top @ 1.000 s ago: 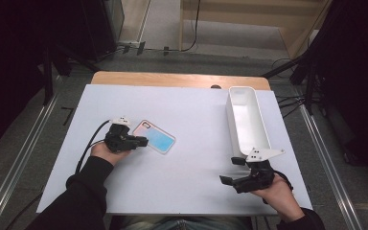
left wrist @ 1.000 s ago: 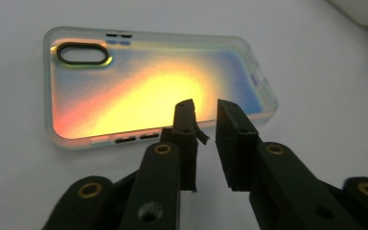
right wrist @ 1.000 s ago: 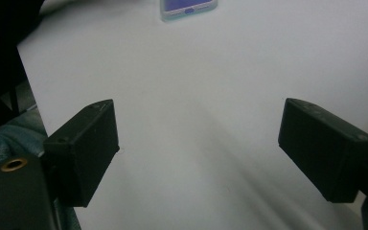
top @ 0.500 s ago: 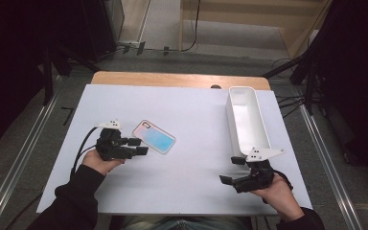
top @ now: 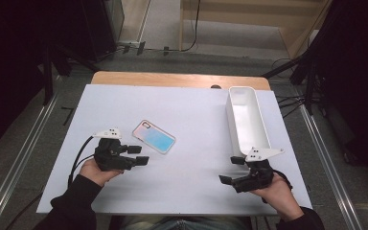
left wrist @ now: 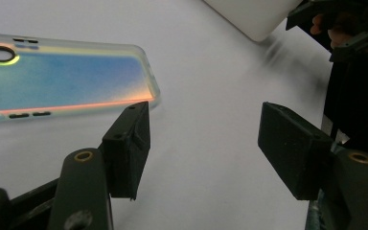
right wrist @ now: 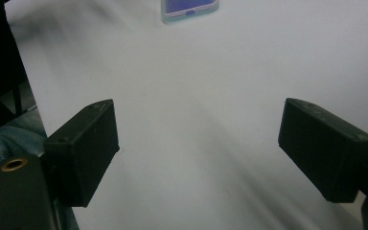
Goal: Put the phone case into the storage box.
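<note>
On the white table [top: 182, 191], high view: the iridescent blue-pink phone case [top: 154, 137] lies flat, just beside the left tool [top: 141, 155], whose jaws have just been opening, nothing between them. The right tool [top: 230, 170] rests near the long white plastic bin [top: 247, 120]. Left gripper view: jaws apart, case corner [left wrist: 143, 91] touching neither pad. Right gripper view: jaws stand apart over bare table. Judgement: back the left tool off level so it clears the case without nudging it.
</note>
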`<action>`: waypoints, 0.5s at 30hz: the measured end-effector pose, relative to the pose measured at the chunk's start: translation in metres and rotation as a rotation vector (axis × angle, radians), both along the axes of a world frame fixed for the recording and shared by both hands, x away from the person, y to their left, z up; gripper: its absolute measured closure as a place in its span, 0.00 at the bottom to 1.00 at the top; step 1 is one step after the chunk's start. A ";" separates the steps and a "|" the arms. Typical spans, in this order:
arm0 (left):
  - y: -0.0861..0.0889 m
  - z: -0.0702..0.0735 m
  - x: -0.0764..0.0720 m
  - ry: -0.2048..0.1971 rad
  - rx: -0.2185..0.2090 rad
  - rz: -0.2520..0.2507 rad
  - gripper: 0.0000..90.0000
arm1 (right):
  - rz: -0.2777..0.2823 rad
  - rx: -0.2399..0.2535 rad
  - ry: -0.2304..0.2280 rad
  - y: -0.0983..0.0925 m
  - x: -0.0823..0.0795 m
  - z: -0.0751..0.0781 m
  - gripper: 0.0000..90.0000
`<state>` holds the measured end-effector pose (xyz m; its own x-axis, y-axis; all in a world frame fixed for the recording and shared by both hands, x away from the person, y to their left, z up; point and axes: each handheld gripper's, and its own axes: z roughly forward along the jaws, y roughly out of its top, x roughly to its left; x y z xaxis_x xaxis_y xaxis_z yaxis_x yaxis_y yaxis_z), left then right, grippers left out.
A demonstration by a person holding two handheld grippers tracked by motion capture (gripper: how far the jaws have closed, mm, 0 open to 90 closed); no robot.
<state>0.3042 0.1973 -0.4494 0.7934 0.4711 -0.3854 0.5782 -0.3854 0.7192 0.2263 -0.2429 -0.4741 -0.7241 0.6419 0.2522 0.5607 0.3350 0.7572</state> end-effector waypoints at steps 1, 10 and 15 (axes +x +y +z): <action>0.000 0.001 -0.003 -0.001 0.005 -0.006 0.40 | -0.002 -0.001 0.003 0.000 0.000 0.000 0.14; 0.003 0.000 -0.014 0.018 0.016 -0.016 0.35 | -0.002 0.002 -0.003 0.000 0.000 0.000 0.14; 0.010 0.000 -0.020 0.035 0.014 -0.012 0.35 | -0.002 0.001 -0.006 0.000 0.000 0.000 0.14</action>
